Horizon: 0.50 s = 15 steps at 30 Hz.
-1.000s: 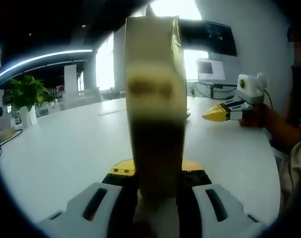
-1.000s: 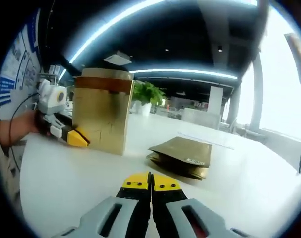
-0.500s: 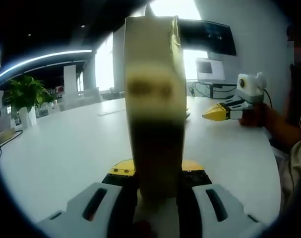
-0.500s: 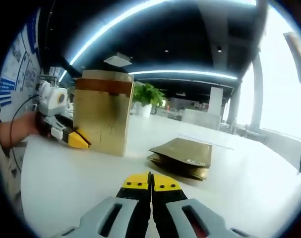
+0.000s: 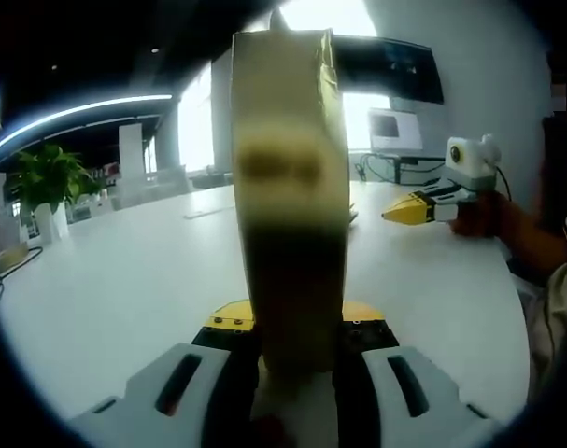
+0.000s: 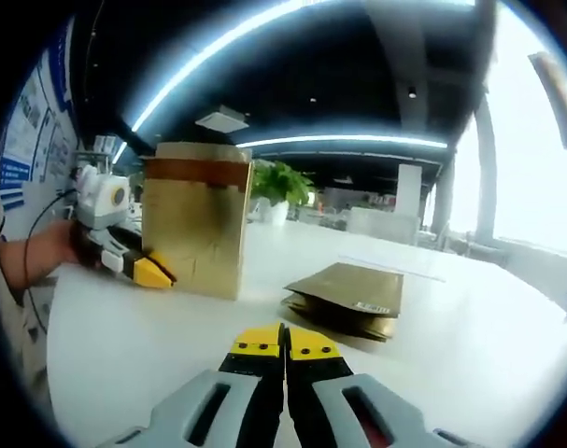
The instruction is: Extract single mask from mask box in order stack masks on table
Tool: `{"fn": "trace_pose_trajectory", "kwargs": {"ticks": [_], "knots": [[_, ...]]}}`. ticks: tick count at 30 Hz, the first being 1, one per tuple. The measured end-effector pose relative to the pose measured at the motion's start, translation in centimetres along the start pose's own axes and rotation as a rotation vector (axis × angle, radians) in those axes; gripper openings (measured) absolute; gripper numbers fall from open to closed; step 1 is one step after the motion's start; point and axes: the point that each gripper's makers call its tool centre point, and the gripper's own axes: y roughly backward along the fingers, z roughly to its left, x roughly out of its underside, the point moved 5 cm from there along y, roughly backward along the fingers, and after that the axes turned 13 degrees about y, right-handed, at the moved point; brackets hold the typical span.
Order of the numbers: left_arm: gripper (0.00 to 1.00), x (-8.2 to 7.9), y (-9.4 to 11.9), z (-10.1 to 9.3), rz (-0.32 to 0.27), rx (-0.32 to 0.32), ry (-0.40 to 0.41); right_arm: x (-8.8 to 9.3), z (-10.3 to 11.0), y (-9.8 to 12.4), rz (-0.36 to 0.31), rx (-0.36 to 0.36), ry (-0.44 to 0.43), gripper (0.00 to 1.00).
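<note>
The mask box (image 6: 194,220) stands upright on the white table (image 6: 432,355), far left in the right gripper view, with the left gripper (image 6: 154,272) pinching its near edge. Right of it, a stack of masks (image 6: 347,297) lies flat. The right gripper (image 6: 284,345) has its jaws pressed together, holding nothing.

The mask box (image 5: 290,187) is blurring at close range; its dark marking is unreadable. The stacked masks' (image 6: 347,297) label print is showing too small to read.
</note>
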Motion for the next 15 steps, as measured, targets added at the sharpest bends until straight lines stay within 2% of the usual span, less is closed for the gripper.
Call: {"fn": "trace_pose_trajectory", "kwargs": {"ticks": [15], "knots": [[0.21,0.01,-0.02,0.01,-0.001,-0.002,-0.004,0.13,0.13,-0.16,0.015,0.003,0.040,0.00]]}}
